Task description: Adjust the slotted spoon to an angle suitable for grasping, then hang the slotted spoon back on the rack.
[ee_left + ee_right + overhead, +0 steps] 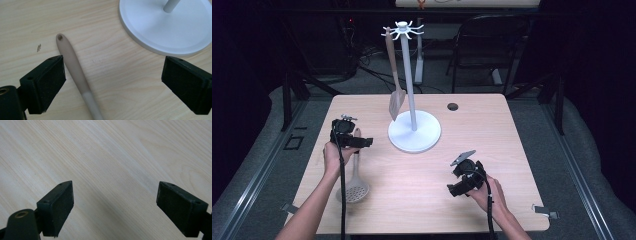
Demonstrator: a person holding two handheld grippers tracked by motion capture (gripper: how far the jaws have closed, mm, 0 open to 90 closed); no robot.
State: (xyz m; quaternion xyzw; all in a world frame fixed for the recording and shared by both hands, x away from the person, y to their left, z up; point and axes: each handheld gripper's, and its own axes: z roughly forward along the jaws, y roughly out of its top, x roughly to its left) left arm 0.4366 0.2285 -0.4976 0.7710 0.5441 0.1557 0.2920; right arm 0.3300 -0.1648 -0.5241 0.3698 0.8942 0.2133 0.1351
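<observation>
A lab or test room made for recording is seen here, not a home. One small wooden tabletop (422, 175) is set in the middle, and the room around it is kept dark with black walls. A grey mat (572, 150) is laid on the floor under it. At 12 o'clock, past the far edge, a black chair (492, 45) is parked, and loose cables (372, 70) are spread on the floor at 11 o'clock. Black metal legs (292, 95) are stood at 10 o'clock and 2 o'clock. A round cable hole (453, 106) is cut into the tabletop at 1 o'clock. Tape marks (294, 142) are stuck on the floor at 9 o'clock.
</observation>
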